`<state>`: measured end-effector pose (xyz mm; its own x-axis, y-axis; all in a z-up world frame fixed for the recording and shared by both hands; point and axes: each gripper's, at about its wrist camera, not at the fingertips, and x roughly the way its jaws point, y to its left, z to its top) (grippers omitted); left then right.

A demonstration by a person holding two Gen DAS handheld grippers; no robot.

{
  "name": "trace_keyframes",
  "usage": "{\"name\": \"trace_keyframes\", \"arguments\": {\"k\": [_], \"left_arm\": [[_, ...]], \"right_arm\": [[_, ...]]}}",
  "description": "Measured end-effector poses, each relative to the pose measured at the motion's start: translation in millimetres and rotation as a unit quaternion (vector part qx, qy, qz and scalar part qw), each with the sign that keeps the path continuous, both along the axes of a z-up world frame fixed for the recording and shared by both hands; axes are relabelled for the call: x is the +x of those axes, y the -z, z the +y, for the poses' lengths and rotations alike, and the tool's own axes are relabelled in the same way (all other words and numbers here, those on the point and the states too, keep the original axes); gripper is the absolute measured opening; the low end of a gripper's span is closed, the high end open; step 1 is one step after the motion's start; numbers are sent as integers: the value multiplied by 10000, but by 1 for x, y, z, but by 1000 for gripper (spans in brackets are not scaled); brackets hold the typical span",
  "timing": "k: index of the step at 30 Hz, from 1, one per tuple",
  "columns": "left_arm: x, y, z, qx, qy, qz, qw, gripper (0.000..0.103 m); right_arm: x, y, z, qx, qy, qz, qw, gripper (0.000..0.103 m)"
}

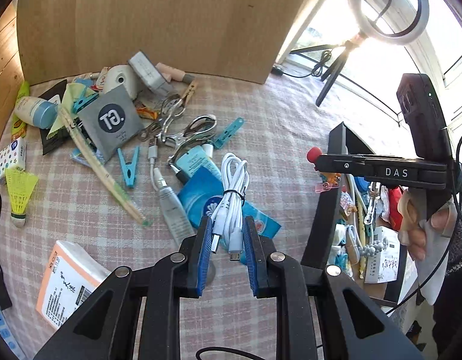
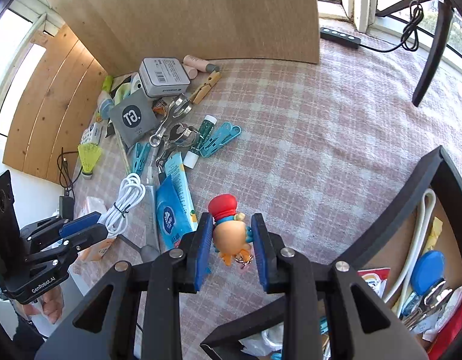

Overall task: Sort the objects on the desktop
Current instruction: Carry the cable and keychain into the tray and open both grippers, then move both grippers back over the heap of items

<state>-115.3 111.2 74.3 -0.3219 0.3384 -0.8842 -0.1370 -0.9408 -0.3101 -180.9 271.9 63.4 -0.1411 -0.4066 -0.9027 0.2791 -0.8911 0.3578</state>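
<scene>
L tool (image 1: 226, 234) pinching white cable (image 1: 232, 186); R tool (image 2: 231, 237) pinching toy figure (image 2: 228, 228); clutter nearby.

Both fisheye cameras are sitting just behind their own blue-padded fingers and looking steeply down onto the pink-and-white checked cloth worktop (image 1: 276, 126) from close above. The left wrist view is facing the upright pale wooden board (image 1: 159, 18) at the back, with the right hand-held gripper (image 1: 316, 162) showing at its right edge. The right wrist view is facing the same board from further right, with the left hand-held gripper (image 2: 100, 225) showing at its lower left. Both views are sharing the clutter pile, including the grey square pouch printed "GT" (image 1: 112, 118), and the black-rimmed open box (image 2: 411, 186).
</scene>
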Motion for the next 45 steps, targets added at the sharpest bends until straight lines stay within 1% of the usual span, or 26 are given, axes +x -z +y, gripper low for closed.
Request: {"name": "trace_keyframes", "arguments": {"k": [3, 6, 10, 13, 16, 20, 23, 24, 25, 28, 30, 34, 39, 43, 45], "left_arm": [[1, -3, 33, 67, 317, 52, 9995, 20], [5, -4, 68, 151, 691, 51, 9975, 20], [12, -1, 113, 142, 1206, 16, 9926, 20], [16, 5, 145, 111, 1500, -40, 9886, 20], [20, 9, 173, 39, 1728, -52, 9849, 20], [24, 14, 197, -38, 1919, -81, 9814, 20], [26, 17, 207, -92, 1968, -156, 9803, 25], [26, 17, 208, -95, 1961, -161, 9804, 30], [27, 17, 208, -92, 1958, -139, 9805, 33], [28, 15, 203, -168, 1894, -92, 9817, 33], [27, 15, 196, -158, 1839, -103, 9828, 33], [22, 16, 174, -177, 1577, -118, 9873, 33], [16, 20, 134, -258, 1146, -133, 9930, 33], [9, 29, 91, -408, 648, -198, 9969, 33], [5, 37, 66, -439, 360, -296, 9979, 33]], "right_arm": [[7, -8, 33, 7, 226, 65, 9997, 26], [15, -9, 60, 133, 530, 158, 9984, 26], [26, -11, 112, 298, 1068, 181, 9937, 26], [35, -12, 148, 429, 1408, 179, 9889, 26], [42, -11, 176, 537, 1677, 195, 9842, 26], [47, -5, 203, 601, 1948, 136, 9789, 26], [50, -1, 215, 680, 2084, 88, 9756, 27], [50, 0, 218, 688, 2099, 38, 9753, 28], [50, 1, 220, 699, 2134, -24, 9745, 33], [53, -2, 220, 643, 2187, 38, 9737, 35], [53, -4, 214, 626, 2092, 52, 9759, 35], [50, -4, 196, 611, 1880, 54, 9802, 35], [46, -2, 162, 598, 1485, 11, 9871, 35], [38, -2, 131, 576, 1177, 43, 9914, 35], [32, -2, 113, 550, 1054, 67, 9929, 35]]}}
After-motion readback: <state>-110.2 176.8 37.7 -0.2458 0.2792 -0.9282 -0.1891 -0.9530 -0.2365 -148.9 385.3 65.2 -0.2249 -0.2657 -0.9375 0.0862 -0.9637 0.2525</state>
